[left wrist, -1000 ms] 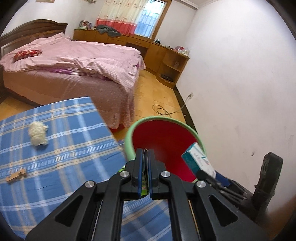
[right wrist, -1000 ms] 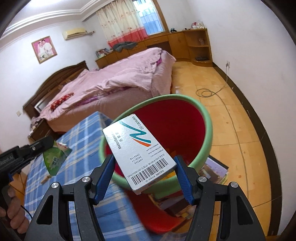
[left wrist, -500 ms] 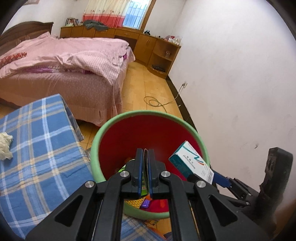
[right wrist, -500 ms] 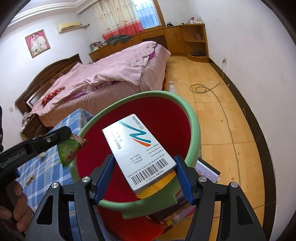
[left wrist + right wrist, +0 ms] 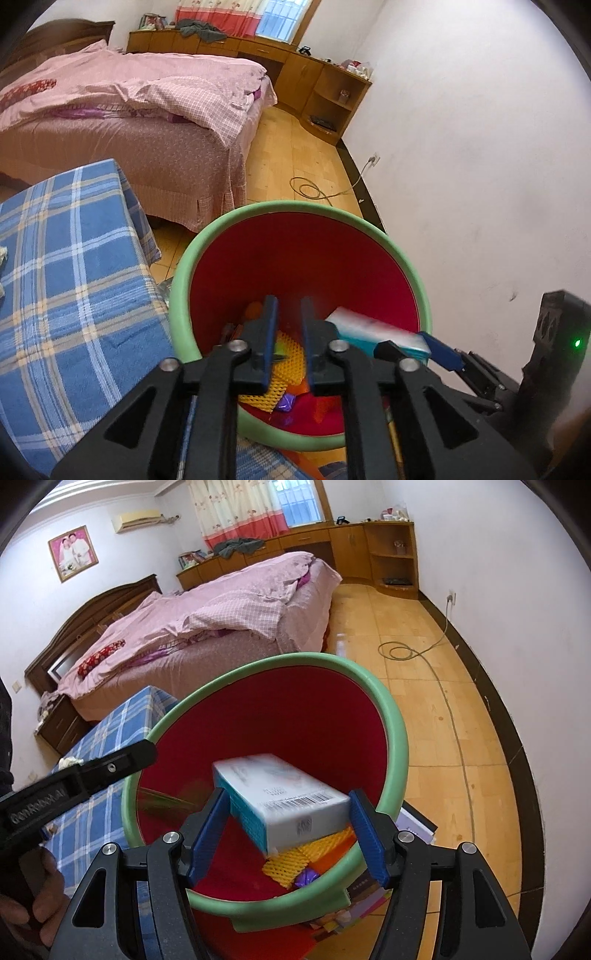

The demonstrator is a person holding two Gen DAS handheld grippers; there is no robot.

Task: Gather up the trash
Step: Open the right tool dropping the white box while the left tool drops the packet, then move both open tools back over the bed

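Left wrist view: my left hand-held gripper (image 5: 286,325) hangs over the red bin with green rim (image 5: 295,208), jaws opening, nothing between the pads. A green blur inside the bin (image 5: 166,799) may be the wrapper dropping; can't tell for sure. My right hand-held gripper (image 5: 286,829) is about two-thirds open with the white-and-teal medicine box (image 5: 284,794) between the blue pads, tilted and motion-blurred over the bin mouth; whether the pads press it I cannot tell. Already in the bin: yellow foam netting (image 5: 306,853), a purple scrap (image 5: 306,877), orange bits. So left drop looks done, box drop is in progress. Left to do: a crumpled white tissue (image 5: 70,762) lies on the blue plaid surface (image 5: 74,258), near its far edge.
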